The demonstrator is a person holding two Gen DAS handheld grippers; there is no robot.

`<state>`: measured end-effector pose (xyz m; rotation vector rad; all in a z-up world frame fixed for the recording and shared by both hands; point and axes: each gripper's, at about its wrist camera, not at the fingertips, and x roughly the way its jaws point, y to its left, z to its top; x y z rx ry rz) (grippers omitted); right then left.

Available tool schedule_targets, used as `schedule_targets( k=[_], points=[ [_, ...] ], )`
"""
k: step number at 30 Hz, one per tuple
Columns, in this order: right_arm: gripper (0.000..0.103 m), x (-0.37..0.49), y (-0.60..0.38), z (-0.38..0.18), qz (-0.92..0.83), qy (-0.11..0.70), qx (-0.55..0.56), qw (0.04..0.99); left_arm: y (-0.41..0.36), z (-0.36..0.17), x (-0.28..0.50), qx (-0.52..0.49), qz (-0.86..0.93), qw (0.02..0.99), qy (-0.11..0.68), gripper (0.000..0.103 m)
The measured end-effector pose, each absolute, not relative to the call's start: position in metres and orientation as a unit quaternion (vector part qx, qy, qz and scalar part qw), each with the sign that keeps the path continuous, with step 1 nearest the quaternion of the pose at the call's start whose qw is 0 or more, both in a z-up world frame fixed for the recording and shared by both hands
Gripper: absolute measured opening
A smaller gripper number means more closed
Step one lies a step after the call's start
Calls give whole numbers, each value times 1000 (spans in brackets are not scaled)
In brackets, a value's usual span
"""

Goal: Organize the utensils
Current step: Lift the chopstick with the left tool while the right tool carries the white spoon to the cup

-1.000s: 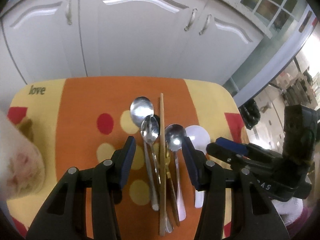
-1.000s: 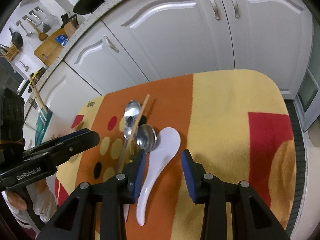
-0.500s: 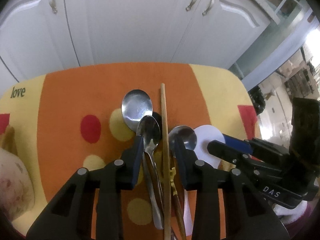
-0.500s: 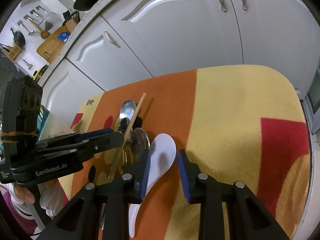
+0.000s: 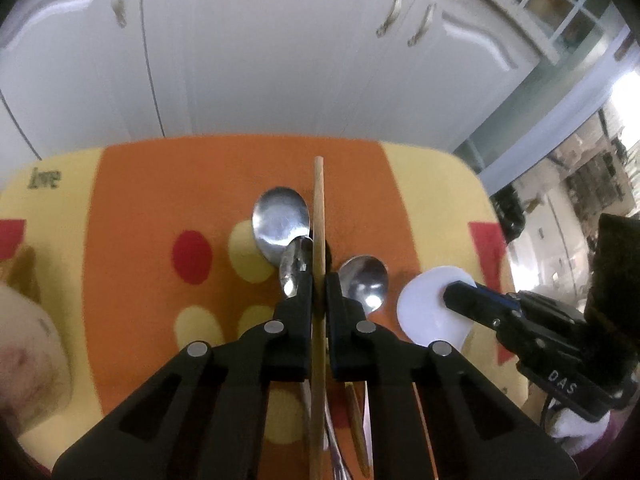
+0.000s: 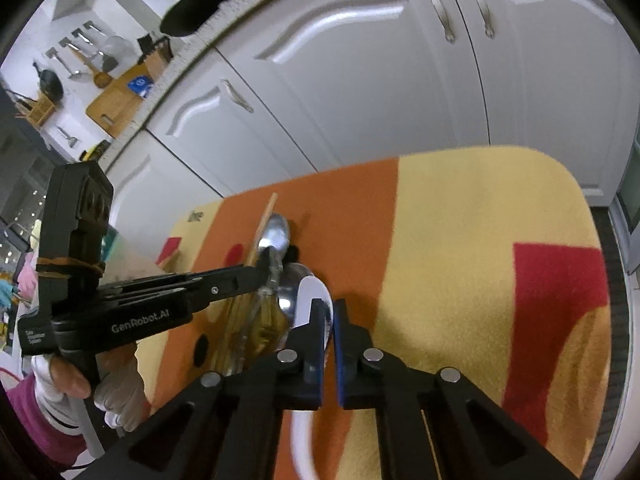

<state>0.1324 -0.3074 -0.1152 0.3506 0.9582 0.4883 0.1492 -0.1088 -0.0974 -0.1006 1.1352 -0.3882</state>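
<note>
Both pairs of fingers have closed since half a second ago, when each stood apart around its utensil. On the left, the left gripper point(image 5: 319, 280) is clamped on the wooden chopstick point(image 5: 319, 216), which runs straight out between the two fingertips and back under them toward the camera. Just left of that gripper's left finger lies a large metal spoon point(image 5: 281, 222), its bowl ahead of the fingertip, with a smaller metal spoon point(image 5: 295, 268) lying partly on it and touching the finger's outer side. Just right of the right finger lies a third metal spoon point(image 5: 365, 280), bowl forward. All of them rest on the orange and yellow mat point(image 5: 140, 240).

Further right, the right gripper point(image 6: 329, 312) is pinched on the white plastic spoon point(image 6: 310, 294). Its bowl stands on edge between the fingertips, and its handle curves back under the left finger. In the left wrist view the white bowl sits at the tip of that gripper, beside the third metal spoon. White cabinet doors point(image 6: 360, 80) stand beyond the mat's far edge.
</note>
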Motion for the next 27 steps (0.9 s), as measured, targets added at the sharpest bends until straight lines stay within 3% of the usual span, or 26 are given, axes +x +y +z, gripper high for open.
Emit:
schedule_targets(
  k=[14, 27],
  points=[
    [3, 101, -295, -59, 253, 410, 160, 862, -63, -31, 100, -90, -180, 863, 464, 5],
    [3, 92, -227, 0, 328, 362, 140, 861, 2, 38, 62, -104, -152, 895, 406, 5]
  ],
)
